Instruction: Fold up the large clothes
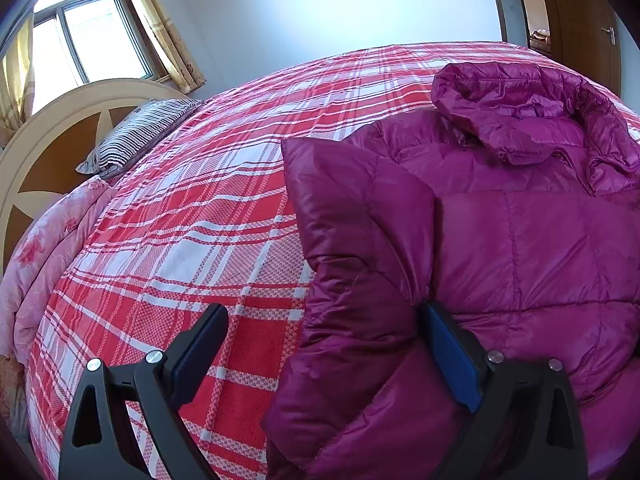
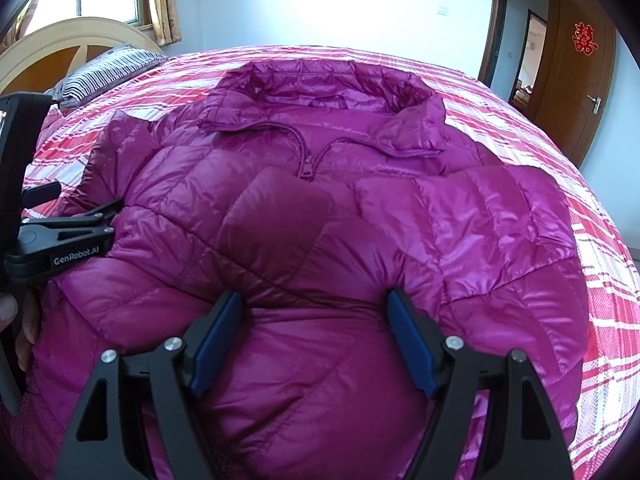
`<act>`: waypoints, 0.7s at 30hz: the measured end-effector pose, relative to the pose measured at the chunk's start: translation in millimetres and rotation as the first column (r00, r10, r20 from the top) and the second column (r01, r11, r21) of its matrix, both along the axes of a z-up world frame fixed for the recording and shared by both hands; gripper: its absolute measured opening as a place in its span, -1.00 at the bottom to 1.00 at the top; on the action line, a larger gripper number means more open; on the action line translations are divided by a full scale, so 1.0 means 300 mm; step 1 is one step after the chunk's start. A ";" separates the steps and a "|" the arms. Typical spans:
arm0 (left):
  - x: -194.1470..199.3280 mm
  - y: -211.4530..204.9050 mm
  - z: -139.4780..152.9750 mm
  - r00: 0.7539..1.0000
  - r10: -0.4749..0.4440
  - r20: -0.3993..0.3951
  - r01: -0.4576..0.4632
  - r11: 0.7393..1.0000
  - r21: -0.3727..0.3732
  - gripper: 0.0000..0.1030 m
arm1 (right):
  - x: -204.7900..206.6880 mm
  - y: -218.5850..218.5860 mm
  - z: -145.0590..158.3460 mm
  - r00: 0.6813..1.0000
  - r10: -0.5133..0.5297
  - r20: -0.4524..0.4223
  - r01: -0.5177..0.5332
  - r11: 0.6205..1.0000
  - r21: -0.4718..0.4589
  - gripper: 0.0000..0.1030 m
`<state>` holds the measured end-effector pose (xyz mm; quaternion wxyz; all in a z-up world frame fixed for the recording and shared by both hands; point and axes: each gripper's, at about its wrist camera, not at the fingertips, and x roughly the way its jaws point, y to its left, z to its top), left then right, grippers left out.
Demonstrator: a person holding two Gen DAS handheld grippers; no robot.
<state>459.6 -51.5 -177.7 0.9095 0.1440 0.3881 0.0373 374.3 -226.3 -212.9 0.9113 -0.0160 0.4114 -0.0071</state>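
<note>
A magenta down jacket point(image 2: 360, 220) lies front up on the bed, collar point(image 2: 320, 92) at the far end and a sleeve point(image 2: 280, 208) folded across the chest. My right gripper point(image 2: 314, 298) is open over the lower front, its blue pads point(image 2: 412, 344) sunk into the puffy fabric that bulges between them. My left gripper point(image 1: 325, 310) stands open wide at the jacket's point(image 1: 500, 240) left edge. The folded side point(image 1: 360, 280) lies against its right pad point(image 1: 452, 356), while bare sheet shows by the left one. In the right wrist view the left gripper point(image 2: 80, 200) sits at the jacket's left side.
The bed carries a red and white plaid sheet point(image 1: 192, 232). A striped pillow point(image 1: 136, 136) and a pink quilt point(image 1: 52, 248) lie by the headboard point(image 1: 48, 128). A hand point(image 2: 16, 320) shows at the left edge. A brown door point(image 2: 580, 80) stands far right.
</note>
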 end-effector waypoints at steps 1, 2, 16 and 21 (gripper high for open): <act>0.000 0.000 0.000 1.000 0.000 0.000 0.000 1.000 0.001 0.89 | 0.000 -0.002 0.000 1.000 0.000 0.000 0.000 1.000 0.002 0.50; 0.000 0.000 0.000 1.000 0.000 0.000 0.000 1.000 0.000 0.89 | 0.000 0.000 0.000 1.000 0.000 0.000 0.000 1.000 0.002 0.50; 0.002 -0.003 0.001 1.000 0.003 -0.002 -0.003 1.000 0.002 0.90 | -0.001 -0.006 0.008 1.000 0.007 0.003 -0.007 1.000 0.007 0.52; -0.017 0.002 0.037 1.000 0.005 0.025 -0.004 1.000 -0.010 0.89 | -0.076 -0.073 0.113 0.996 0.026 0.085 -0.037 0.991 0.126 0.53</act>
